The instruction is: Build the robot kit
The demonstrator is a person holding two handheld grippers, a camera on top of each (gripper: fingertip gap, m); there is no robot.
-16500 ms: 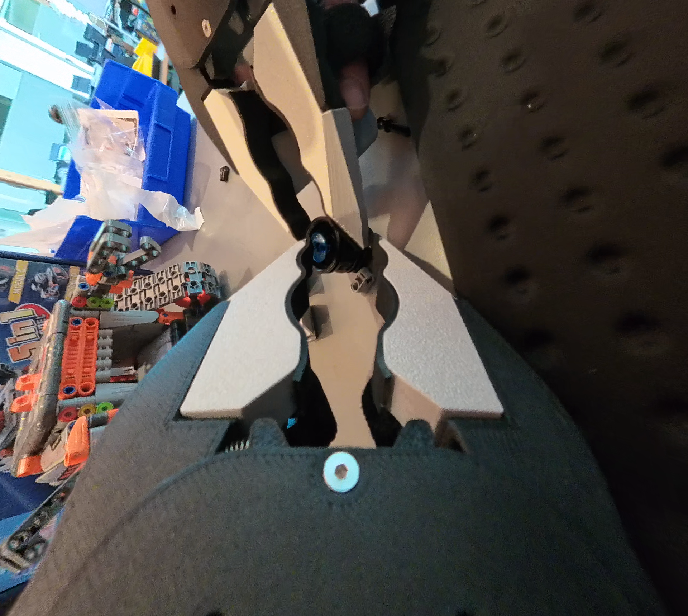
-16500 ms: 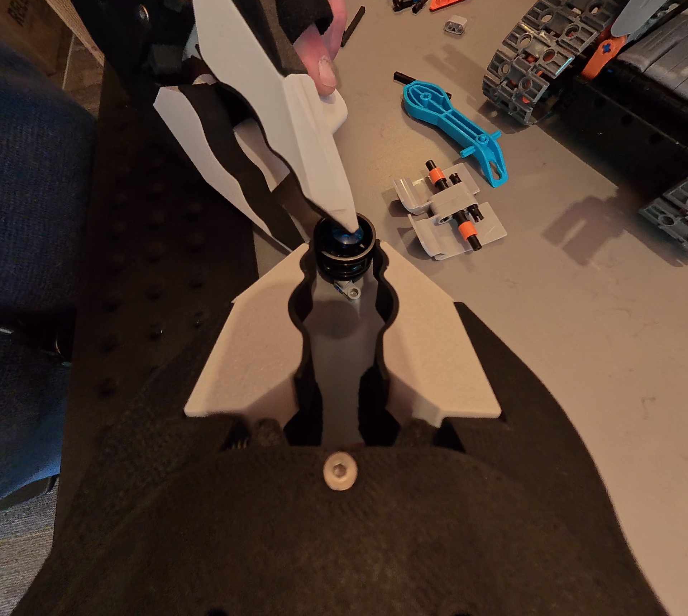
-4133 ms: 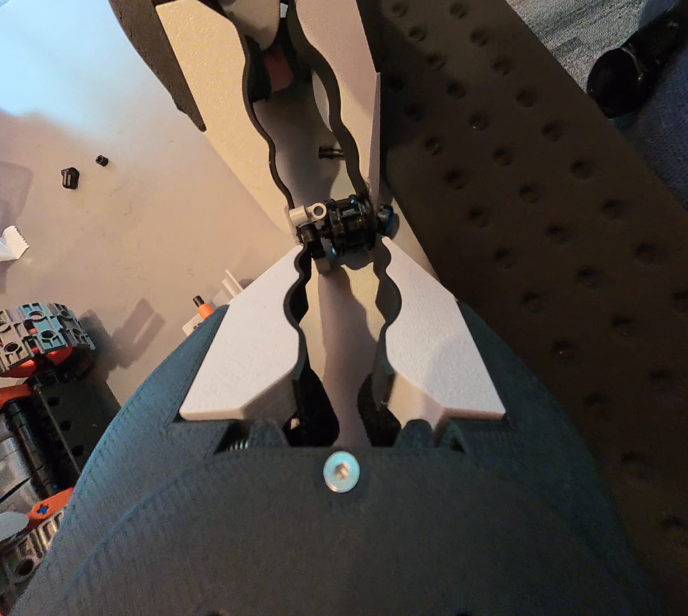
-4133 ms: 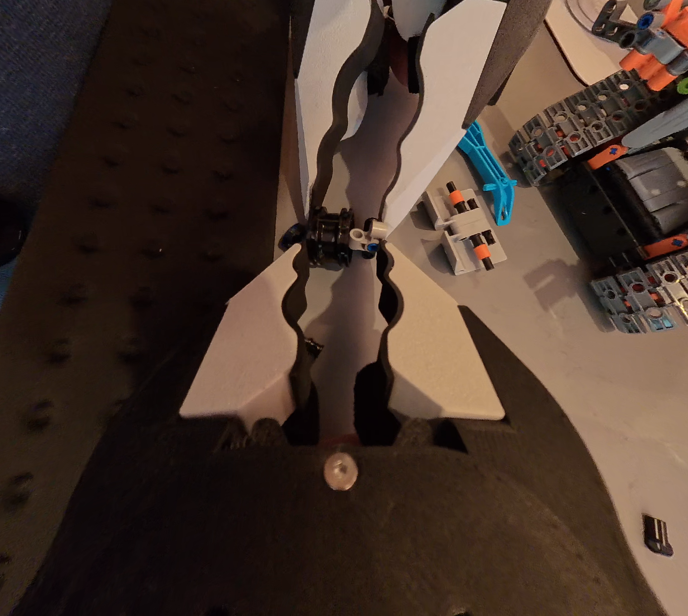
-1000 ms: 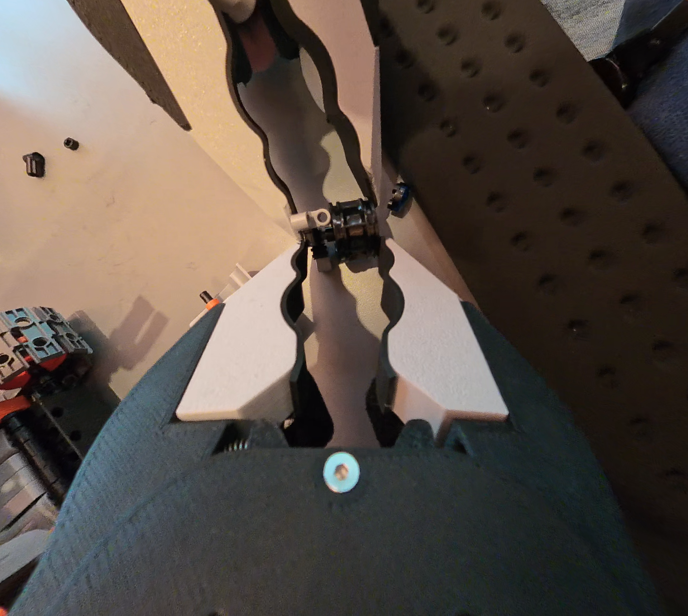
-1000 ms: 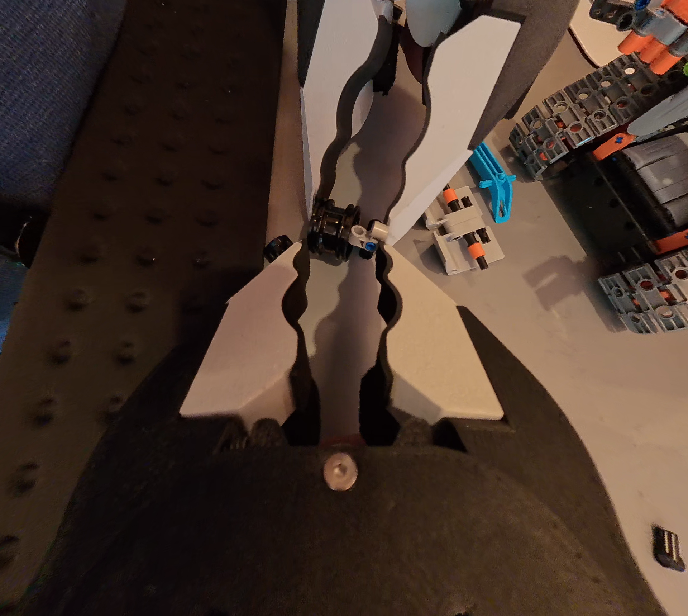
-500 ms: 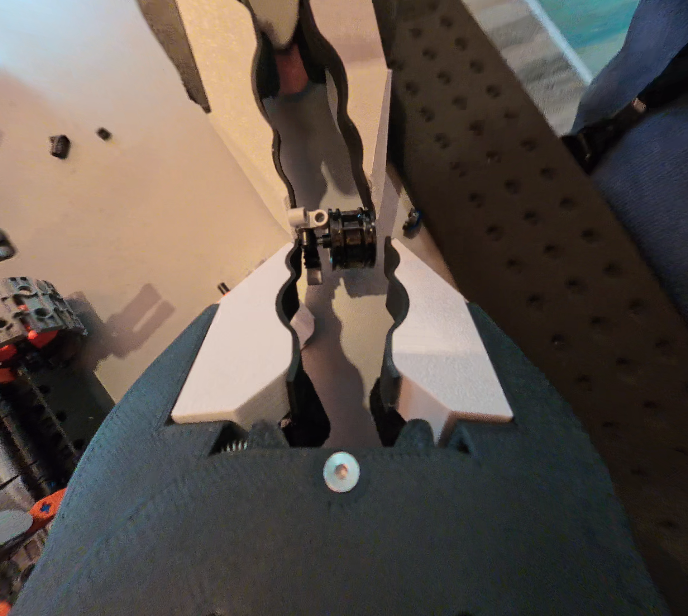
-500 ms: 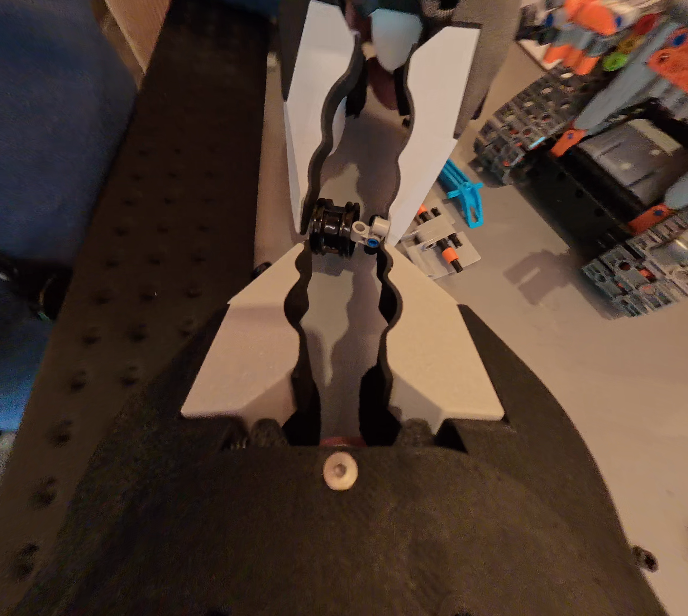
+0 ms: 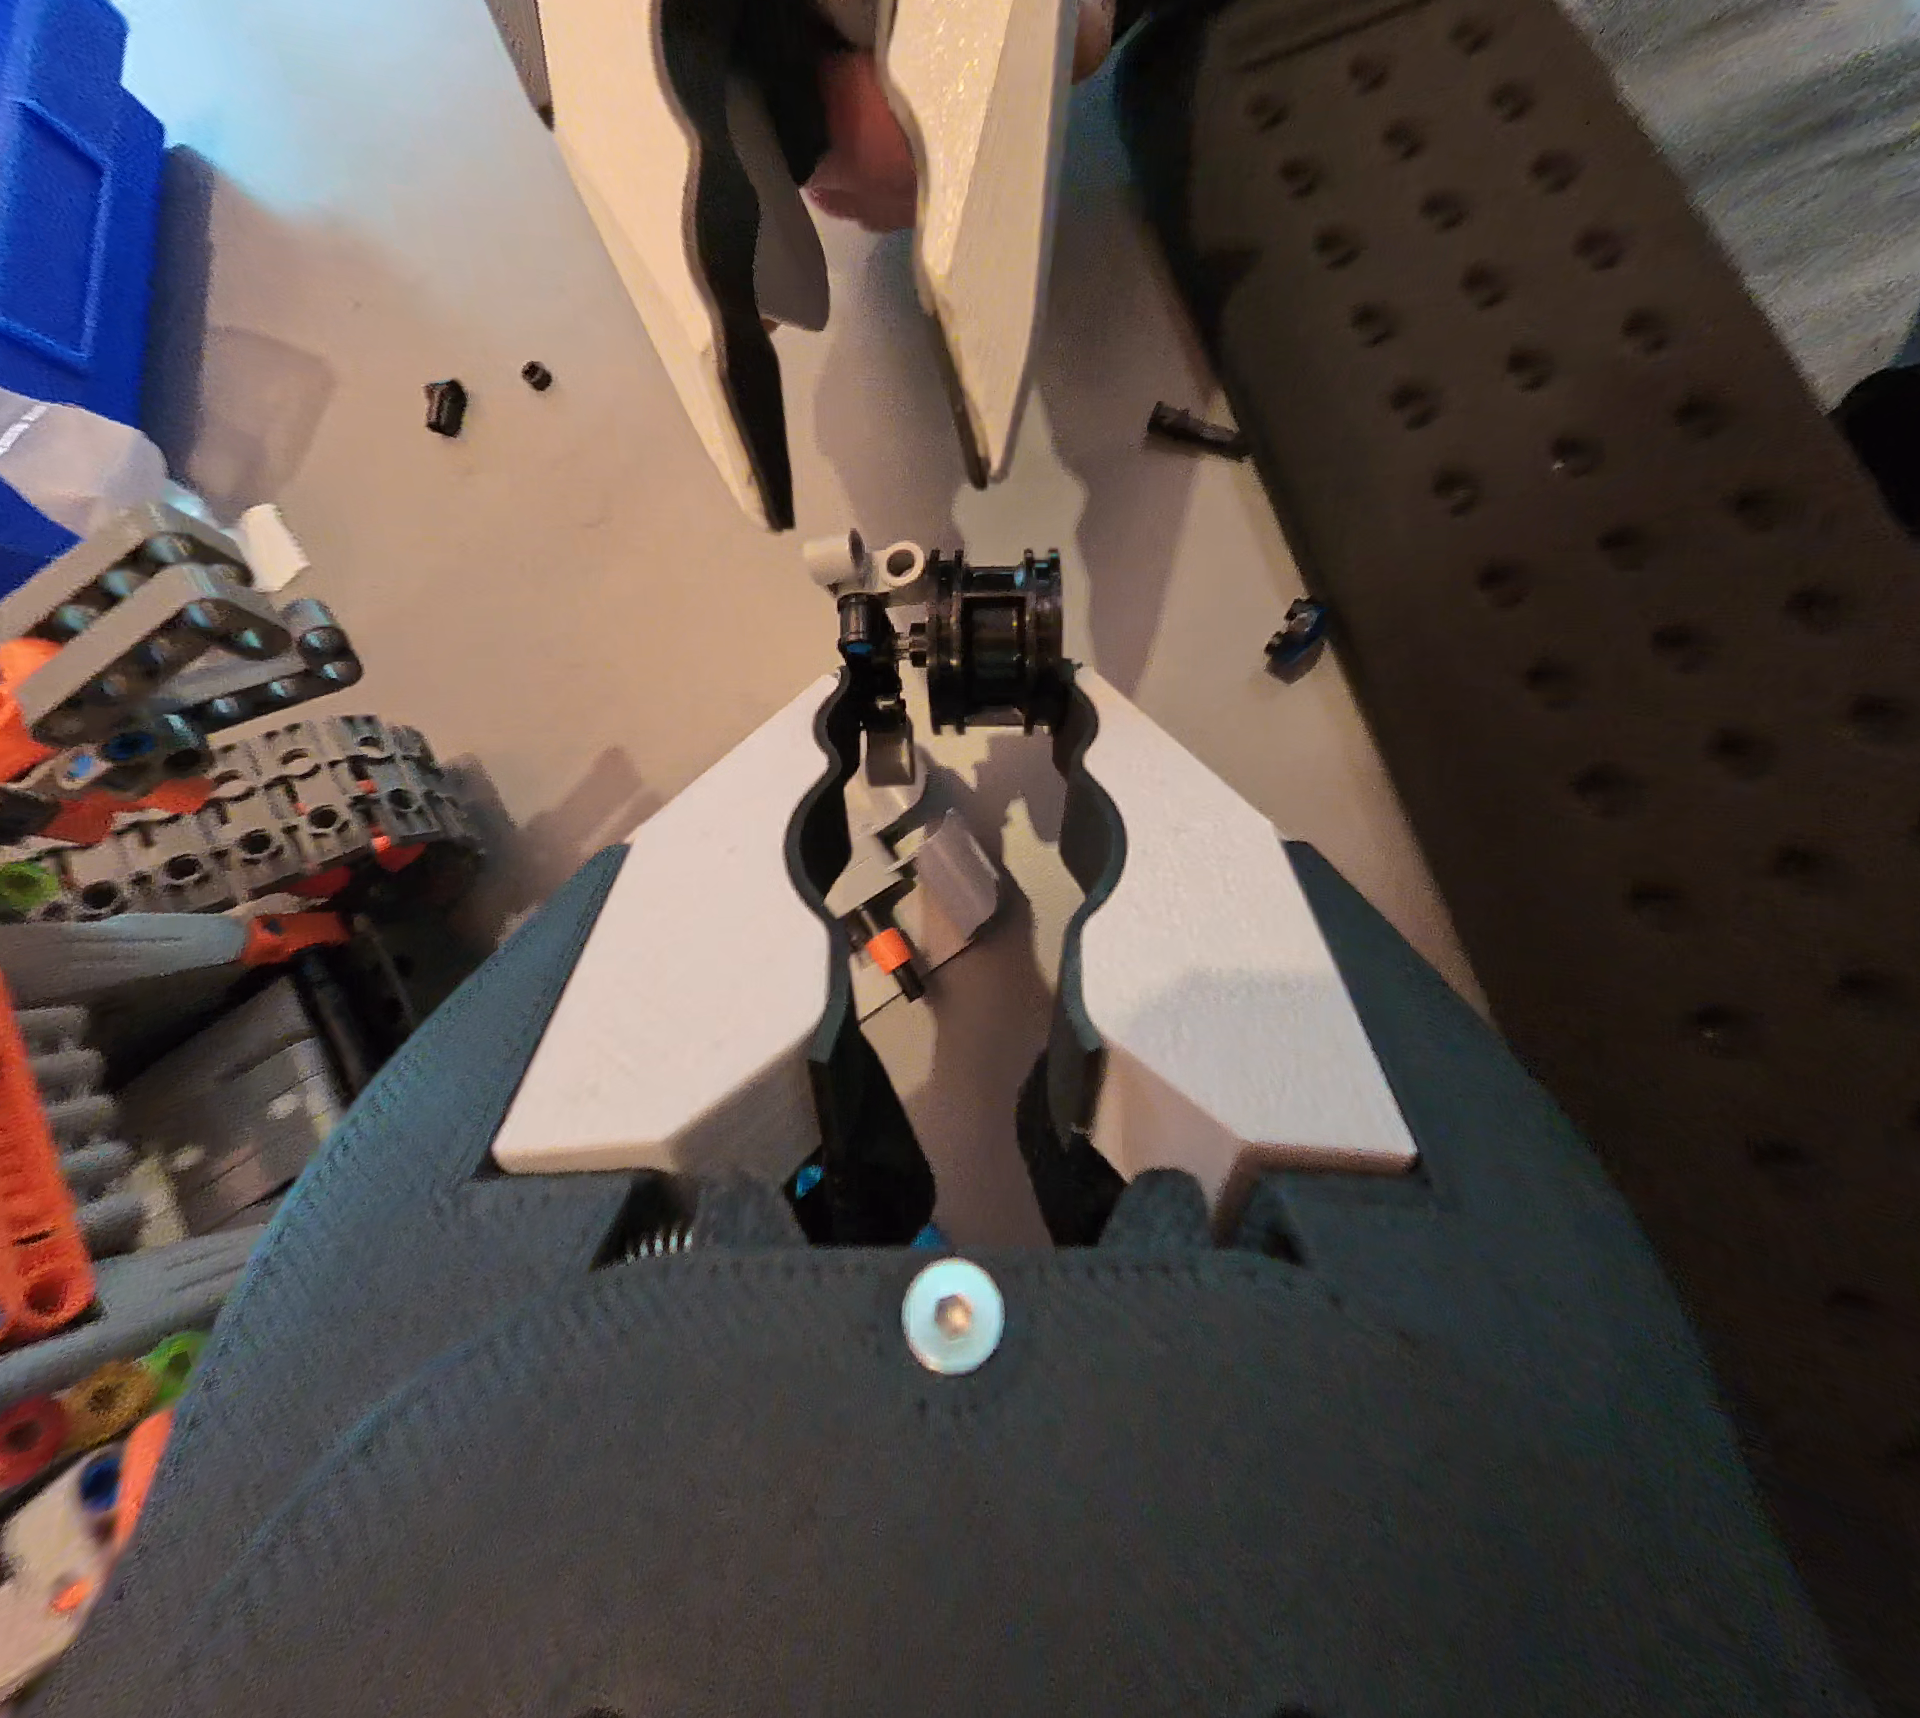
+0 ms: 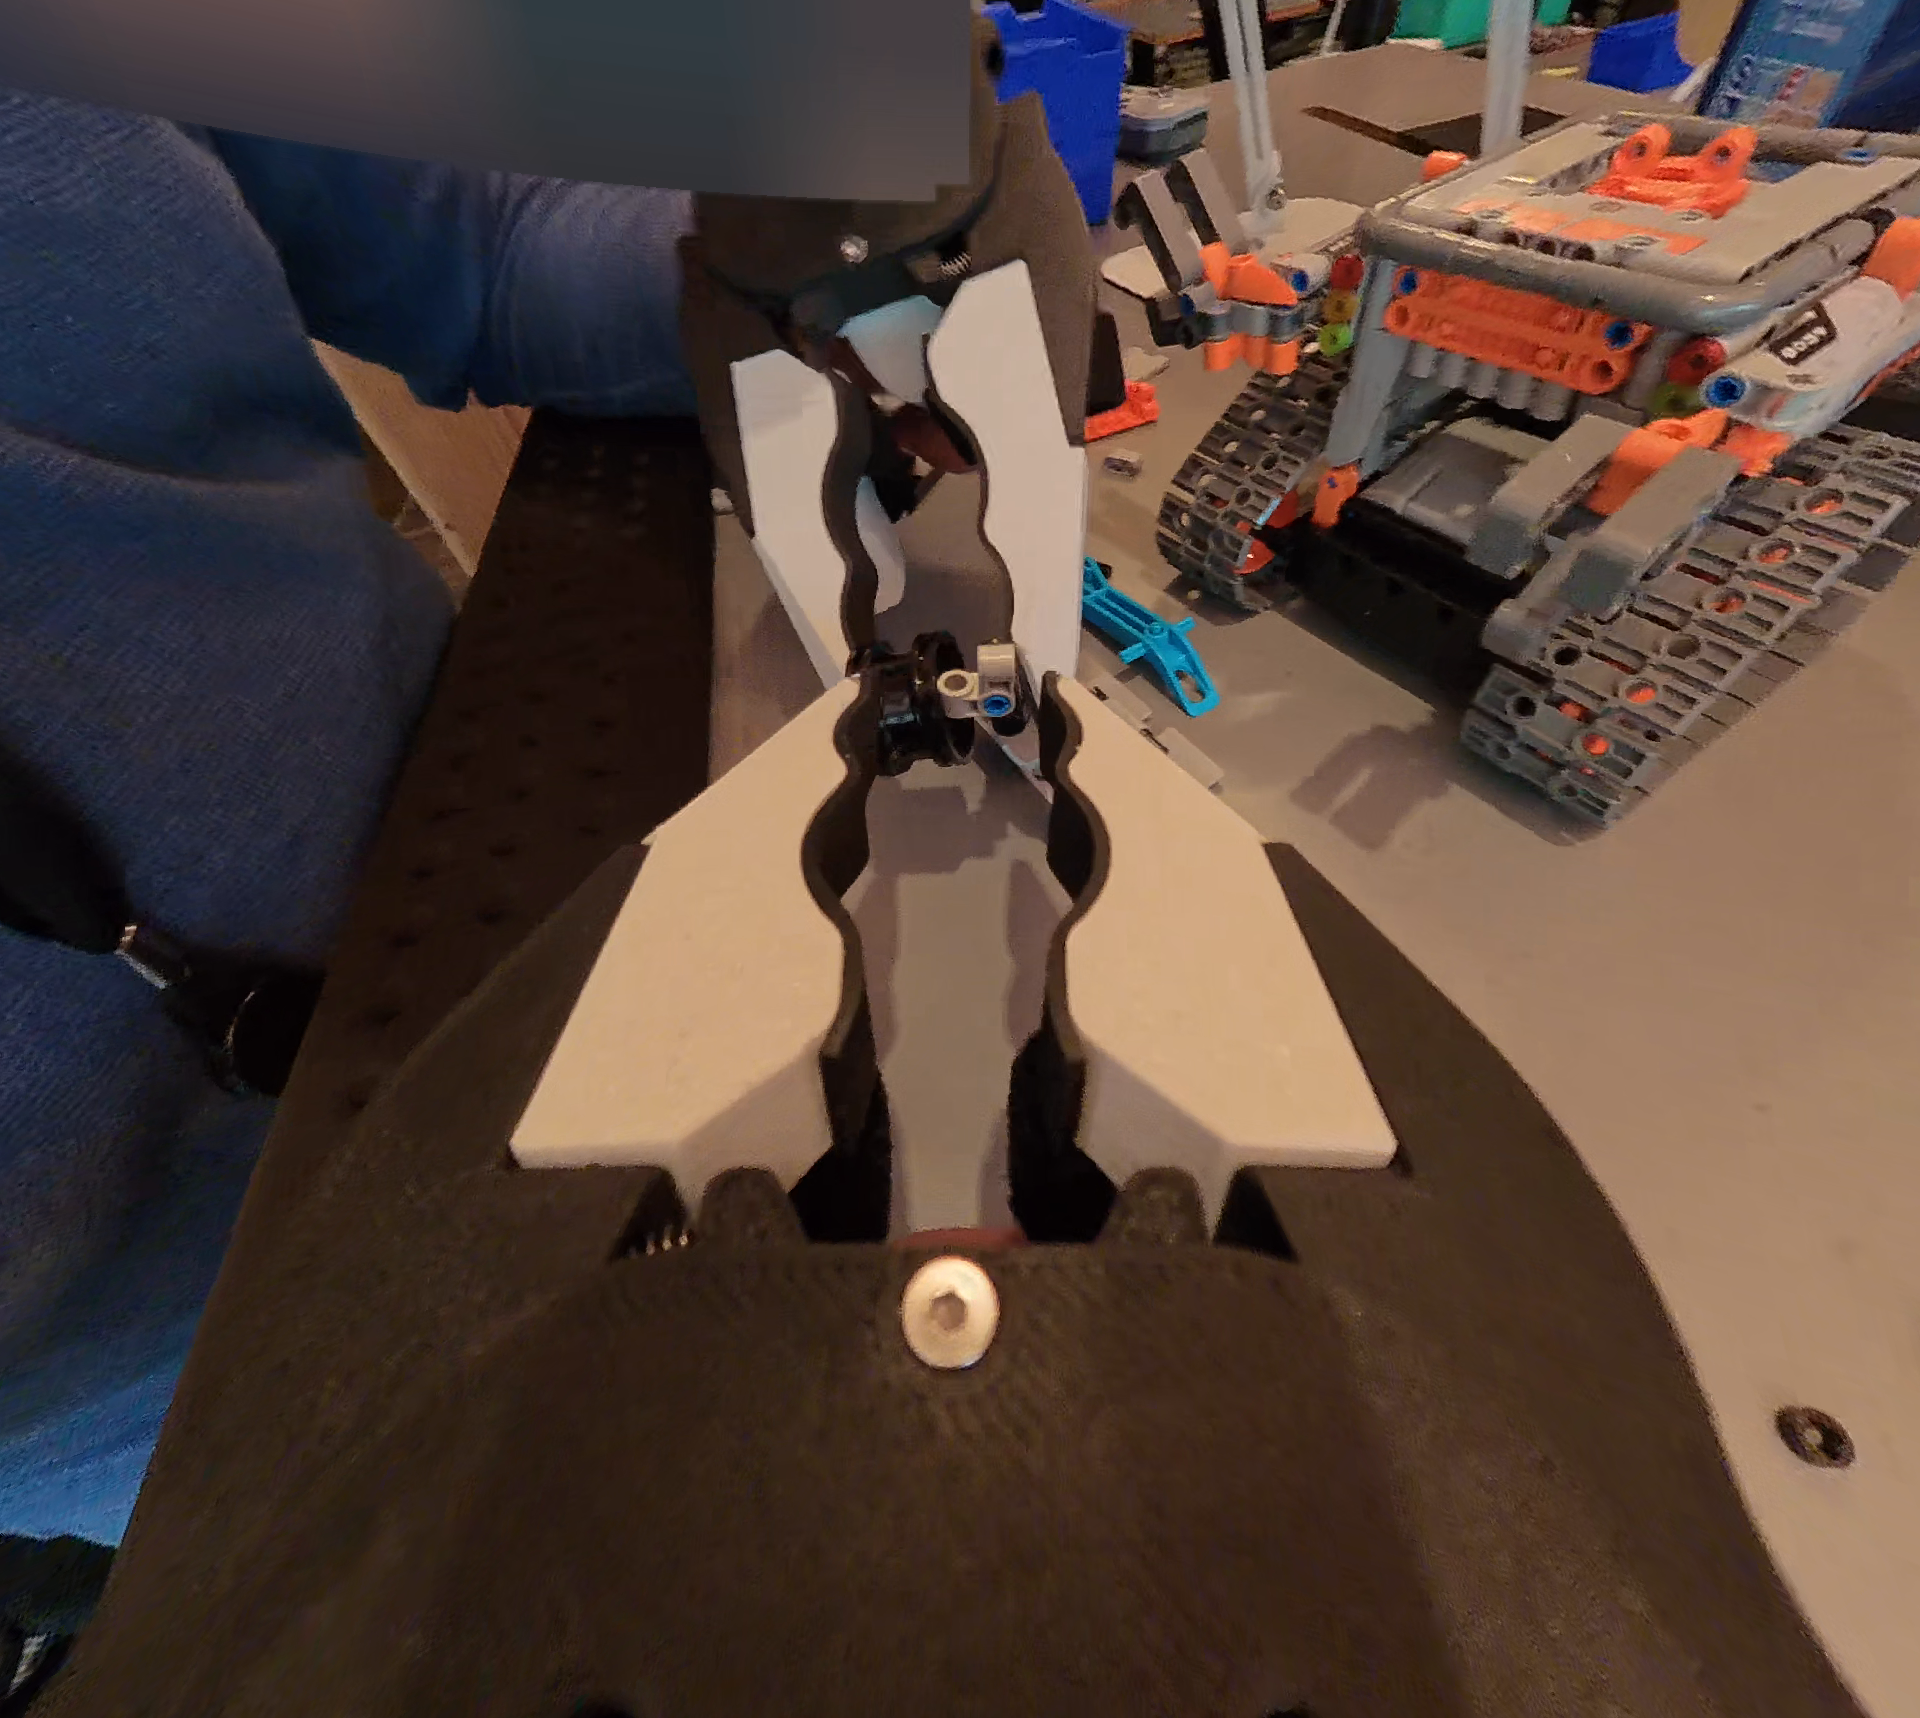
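Left gripper (image 9: pixel 961 686) clamped on black wheel assembly (image 9: pixel 992 640), which has a grey connector (image 9: pixel 862 562) on its 9 o'clock end; held off the grey bench (image 9: pixel 416 214). Right gripper (image 9: pixel 878 494) faces it from 12 o'clock, fingers apart, tips just short of the connector, not touching. Grey panel piece with orange pin (image 9: pixel 914 889) lies on the bench under the left gripper. Black perforated board (image 9: pixel 1558 525) at 3 o'clock. Small black pieces (image 9: pixel 445 406) at 10 o'clock, blue bin (image 9: pixel 62 214) beyond. Right wrist view: tracked brick vehicle (image 10: pixel 1558 473) at 2 o'clock, blue tool (image 10: pixel 1148 640) near the gripper tips at 1 o'clock, blue sleeve (image 10: pixel 208 629) at 9 o'clock.
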